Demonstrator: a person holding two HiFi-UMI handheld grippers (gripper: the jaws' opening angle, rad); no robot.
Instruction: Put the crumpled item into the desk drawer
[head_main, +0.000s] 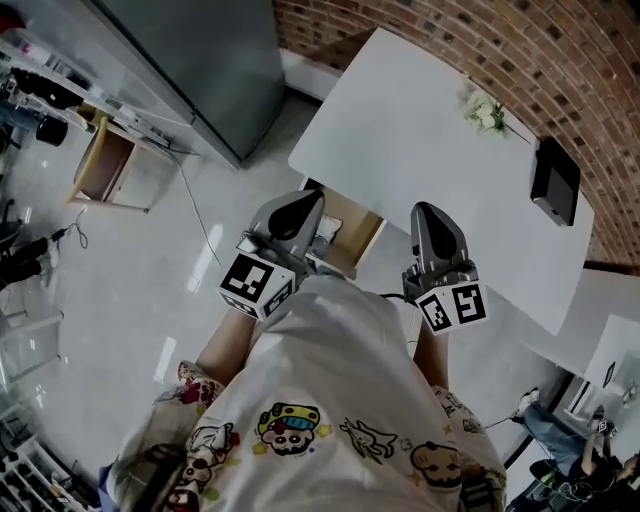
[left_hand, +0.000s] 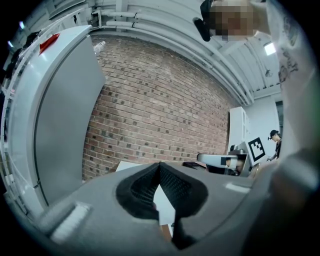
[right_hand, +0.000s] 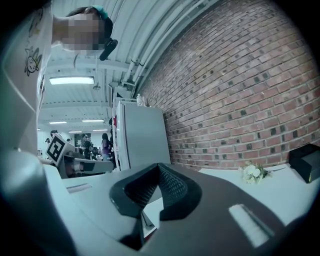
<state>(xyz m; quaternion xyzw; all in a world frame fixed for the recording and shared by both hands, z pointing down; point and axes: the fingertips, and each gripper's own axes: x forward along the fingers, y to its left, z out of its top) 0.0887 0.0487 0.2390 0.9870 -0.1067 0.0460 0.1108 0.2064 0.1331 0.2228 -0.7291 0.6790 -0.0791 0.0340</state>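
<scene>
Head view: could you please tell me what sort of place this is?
Probably an office or lab workroom: a white desk with an open drawer stands against a brick wall, and other people stand under ceiling strip lights.

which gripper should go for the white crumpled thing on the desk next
Right. The right gripper sits nearer the white crumpled thing, which shows ahead in its own view; the left gripper hangs over the open drawer.
</scene>
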